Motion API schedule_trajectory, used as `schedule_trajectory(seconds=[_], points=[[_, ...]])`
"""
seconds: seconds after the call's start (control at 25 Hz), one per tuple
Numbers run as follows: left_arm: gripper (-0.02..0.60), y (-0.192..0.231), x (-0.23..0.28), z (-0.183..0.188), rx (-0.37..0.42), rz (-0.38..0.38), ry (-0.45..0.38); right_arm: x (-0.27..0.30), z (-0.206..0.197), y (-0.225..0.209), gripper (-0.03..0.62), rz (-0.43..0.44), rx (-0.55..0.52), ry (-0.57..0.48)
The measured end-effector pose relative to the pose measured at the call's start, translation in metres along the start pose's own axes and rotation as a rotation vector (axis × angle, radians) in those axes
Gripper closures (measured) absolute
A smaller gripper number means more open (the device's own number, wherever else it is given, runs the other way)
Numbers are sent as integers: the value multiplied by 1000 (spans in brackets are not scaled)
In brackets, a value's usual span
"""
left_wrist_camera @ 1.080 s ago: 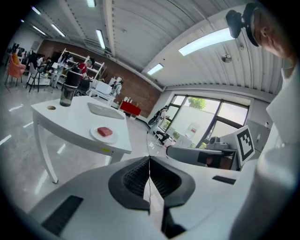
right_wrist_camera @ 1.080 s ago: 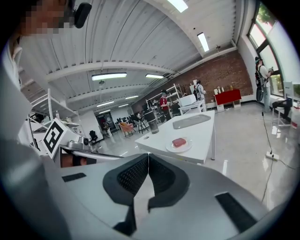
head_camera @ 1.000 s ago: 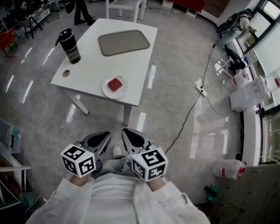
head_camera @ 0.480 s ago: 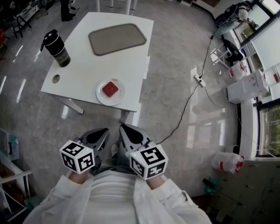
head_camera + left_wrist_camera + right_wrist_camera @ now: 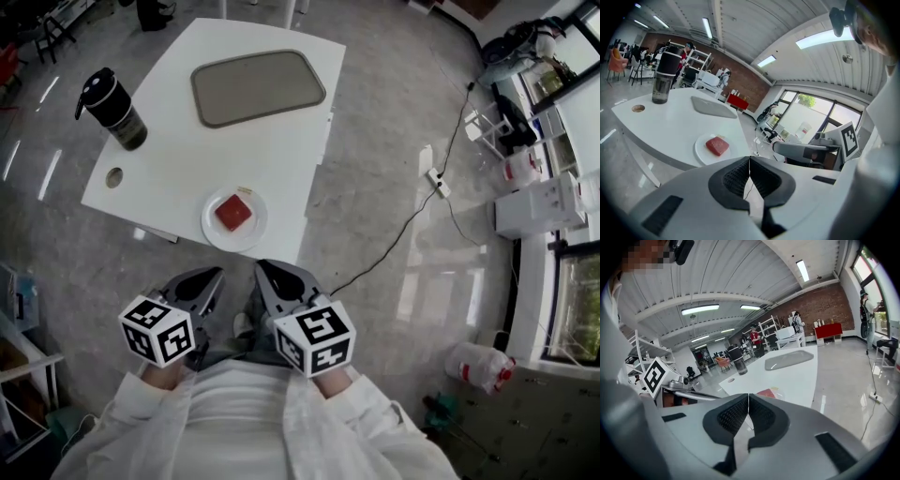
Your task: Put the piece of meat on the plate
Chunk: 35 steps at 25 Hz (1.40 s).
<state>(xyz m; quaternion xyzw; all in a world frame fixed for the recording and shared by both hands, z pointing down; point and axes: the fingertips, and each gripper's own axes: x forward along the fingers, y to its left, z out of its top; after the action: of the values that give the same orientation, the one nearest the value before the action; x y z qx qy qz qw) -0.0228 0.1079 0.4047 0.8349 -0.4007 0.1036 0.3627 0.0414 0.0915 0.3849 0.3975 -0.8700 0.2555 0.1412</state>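
A red piece of meat (image 5: pixel 233 215) lies on a round white plate (image 5: pixel 214 232) near the front edge of the white table (image 5: pixel 169 169). The left gripper view shows the same meat (image 5: pixel 717 146) on its plate (image 5: pixel 701 149); in the right gripper view only a red sliver of meat (image 5: pixel 765 393) shows above the jaws. Both grippers are held close to the person's body, well short of the table. My left gripper (image 5: pixel 214 274) is shut and empty. My right gripper (image 5: pixel 262 269) is shut and empty too.
A grey tray (image 5: pixel 258 86) lies at the table's far side. A dark tumbler (image 5: pixel 114 109) stands at the far left, with a small round hole (image 5: pixel 113 177) in the tabletop near it. A cable (image 5: pixel 403 225) runs over the floor to the right.
The view has shifted closer to the table, so the plate sits nearer the grippers. Both grippers stay shut and held together by the body.
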Motion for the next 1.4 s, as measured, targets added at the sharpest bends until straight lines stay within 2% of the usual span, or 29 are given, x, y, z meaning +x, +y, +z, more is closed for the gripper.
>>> schedule_trajectory(seconds=[0.24, 0.44, 0.72, 1.0, 1.24, 1.4], points=[[571, 14, 25, 17, -48, 42, 5, 29, 11, -25, 579, 62, -21, 80], [572, 27, 40, 28, -101, 89, -23, 49, 11, -40, 579, 109, -14, 120], [572, 47, 47, 28, -202, 144, -50, 64, 4, -53, 579, 148, -12, 175], [572, 41, 56, 25, -193, 142, -37, 69, 8, -77, 579, 112, 14, 179], [572, 63, 51, 26, -200, 173, -22, 81, 2, -80, 579, 68, 37, 198], [571, 81, 46, 24, -231, 183, -23, 90, -9, -76, 579, 60, 56, 236]])
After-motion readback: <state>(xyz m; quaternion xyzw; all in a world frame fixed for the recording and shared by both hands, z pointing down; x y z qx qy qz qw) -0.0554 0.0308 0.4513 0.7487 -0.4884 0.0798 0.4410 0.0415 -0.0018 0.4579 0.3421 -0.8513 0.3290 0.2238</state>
